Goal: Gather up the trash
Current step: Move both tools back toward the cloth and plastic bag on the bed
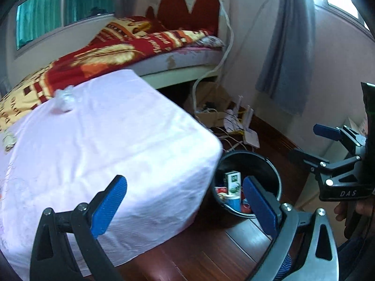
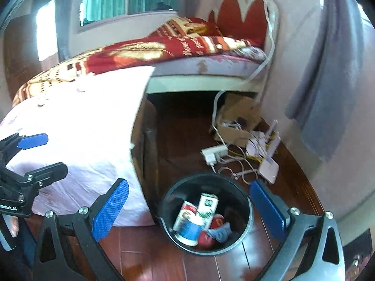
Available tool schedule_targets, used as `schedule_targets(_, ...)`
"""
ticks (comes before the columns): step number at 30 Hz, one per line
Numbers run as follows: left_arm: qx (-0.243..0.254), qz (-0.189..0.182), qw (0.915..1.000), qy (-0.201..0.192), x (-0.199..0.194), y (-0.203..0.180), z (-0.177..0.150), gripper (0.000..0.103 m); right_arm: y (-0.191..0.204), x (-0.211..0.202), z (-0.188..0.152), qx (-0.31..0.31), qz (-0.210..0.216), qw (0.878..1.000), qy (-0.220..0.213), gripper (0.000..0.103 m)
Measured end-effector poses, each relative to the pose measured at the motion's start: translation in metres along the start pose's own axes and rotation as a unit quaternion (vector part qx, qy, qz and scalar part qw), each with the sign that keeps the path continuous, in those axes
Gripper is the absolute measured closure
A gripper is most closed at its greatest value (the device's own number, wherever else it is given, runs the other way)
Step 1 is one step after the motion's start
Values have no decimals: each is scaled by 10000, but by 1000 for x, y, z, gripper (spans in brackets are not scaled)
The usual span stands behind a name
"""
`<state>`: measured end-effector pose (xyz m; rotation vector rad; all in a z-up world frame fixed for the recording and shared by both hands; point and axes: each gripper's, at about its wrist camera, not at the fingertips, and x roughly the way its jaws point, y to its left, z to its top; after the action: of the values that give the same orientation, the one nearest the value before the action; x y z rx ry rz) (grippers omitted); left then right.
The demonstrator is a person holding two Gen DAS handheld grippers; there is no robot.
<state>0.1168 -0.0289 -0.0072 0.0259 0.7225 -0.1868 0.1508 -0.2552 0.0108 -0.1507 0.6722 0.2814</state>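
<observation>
Bin (image 2: 206, 213): on the floor at 6 o'clock, already holding cartons and wrappers.
Left gripper (image 1: 185, 201): spread wide, empty.
Right gripper (image 2: 189, 208): spread wide, empty.
Left to do: crumpled plastic (image 1: 63, 100) at 10 o'clock on the worktop (image 1: 112, 145) (probably trash).

- Your left gripper (image 1: 185, 207) is spread wide, its blue pads (image 1: 109, 207) well apart and gripping nothing
- Your right gripper (image 2: 189, 213) is equally wide, nothing between its pads (image 2: 110, 210)
- The two grippers sit side by side, both angled downward
</observation>
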Motion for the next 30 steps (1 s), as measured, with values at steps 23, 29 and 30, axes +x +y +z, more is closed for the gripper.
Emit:
schedule_targets(23, -1172, 1257, 9848, -230, -48, 166, -26, 3, 174, 39, 75, -891, 1355, 9852, -548, 0)
schedule_targets(29, -1537, 1785, 9716, -205, -58, 225, -30, 7, 216, 67, 99, -912, 1762, 9798, -248, 0)
schedule_targets(30, -1588, 1847, 9697, -200, -58, 236, -30, 7, 221, 71, 103, -926, 1717, 9805, -240, 0)
